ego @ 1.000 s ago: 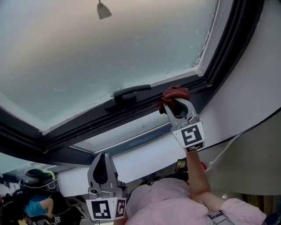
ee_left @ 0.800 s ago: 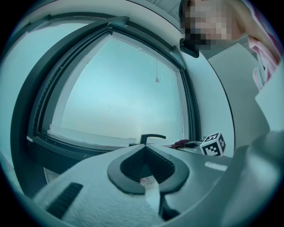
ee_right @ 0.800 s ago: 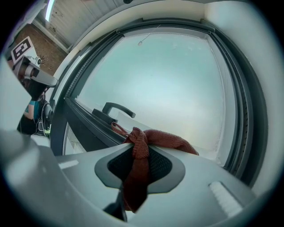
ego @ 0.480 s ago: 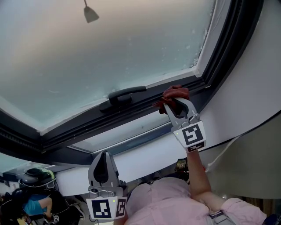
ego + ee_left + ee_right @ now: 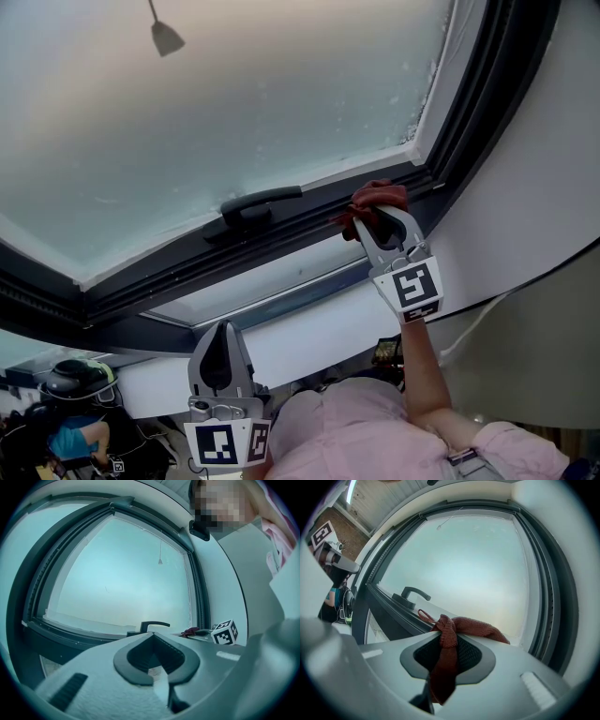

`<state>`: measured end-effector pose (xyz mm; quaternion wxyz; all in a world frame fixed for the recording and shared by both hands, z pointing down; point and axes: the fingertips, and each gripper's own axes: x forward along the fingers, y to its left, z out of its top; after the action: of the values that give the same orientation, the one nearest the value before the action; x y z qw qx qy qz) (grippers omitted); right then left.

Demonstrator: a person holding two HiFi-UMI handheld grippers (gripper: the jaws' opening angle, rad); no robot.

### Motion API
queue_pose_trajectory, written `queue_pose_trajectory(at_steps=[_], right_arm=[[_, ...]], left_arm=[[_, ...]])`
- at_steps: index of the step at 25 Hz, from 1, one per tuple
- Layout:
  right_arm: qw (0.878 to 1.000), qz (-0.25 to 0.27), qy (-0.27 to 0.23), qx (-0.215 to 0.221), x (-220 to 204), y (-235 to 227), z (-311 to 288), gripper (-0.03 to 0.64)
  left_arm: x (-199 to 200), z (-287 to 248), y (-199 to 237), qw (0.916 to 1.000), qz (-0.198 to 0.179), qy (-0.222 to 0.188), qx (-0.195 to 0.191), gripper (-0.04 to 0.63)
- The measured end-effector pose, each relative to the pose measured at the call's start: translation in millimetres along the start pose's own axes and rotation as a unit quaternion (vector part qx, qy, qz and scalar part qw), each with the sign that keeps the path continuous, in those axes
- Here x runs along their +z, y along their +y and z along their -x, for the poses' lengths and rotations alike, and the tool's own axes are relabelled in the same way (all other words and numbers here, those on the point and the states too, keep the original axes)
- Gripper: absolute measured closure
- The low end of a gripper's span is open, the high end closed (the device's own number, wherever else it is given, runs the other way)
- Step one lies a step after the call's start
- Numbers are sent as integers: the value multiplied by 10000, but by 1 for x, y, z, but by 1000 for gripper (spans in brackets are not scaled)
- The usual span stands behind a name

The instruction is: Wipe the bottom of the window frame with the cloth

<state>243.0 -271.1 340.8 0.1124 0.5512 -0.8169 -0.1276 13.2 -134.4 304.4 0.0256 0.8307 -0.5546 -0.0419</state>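
head view: the right gripper [image 5: 377, 220] reaches up to the dark grey bottom rail of the window frame [image 5: 187, 267], near its right corner. its two fingers are closed on a bunched rust-red knitted cloth [image 5: 377, 197]. the wad sticks out past the fingertips and presses on the rail, just right of the black lever handle [image 5: 258, 207]. the gripper's long body points up and slightly left toward the frosted glass pane [image 5: 244, 103]. the left gripper [image 5: 221, 359] hangs low, well apart from the rail, beside the person's pink shirt [image 5: 356, 436]. its jaws point upward.

left gripper view: the fingers meet at their tips with nothing between them; only the dark hollow of the pads shows. beyond them lie the lever handle and the red cloth on the rail, with the other gripper's marker cube at the right.

right gripper view: the jaws pinch the cloth at the pads. one strip of it hangs down through the hollow between them. the bulk of the cloth spreads up and to the right over the fingertip, lying along the rail. a thin loose loop trails left toward the lever handle, without touching it.
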Motion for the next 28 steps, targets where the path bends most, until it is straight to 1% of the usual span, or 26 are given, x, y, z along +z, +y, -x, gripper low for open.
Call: queue_pose_trajectory(at_steps=[9,28], right_arm=[[9999,-69,-9,-100,-6,-19,4,534],[9997,-147,-178,-72,-15,-45,10,534]], left_arm=[[-2,-8,-10,10000,0,20,-7,601],[-9,-20,-32,9999,-3,-37,99,601]])
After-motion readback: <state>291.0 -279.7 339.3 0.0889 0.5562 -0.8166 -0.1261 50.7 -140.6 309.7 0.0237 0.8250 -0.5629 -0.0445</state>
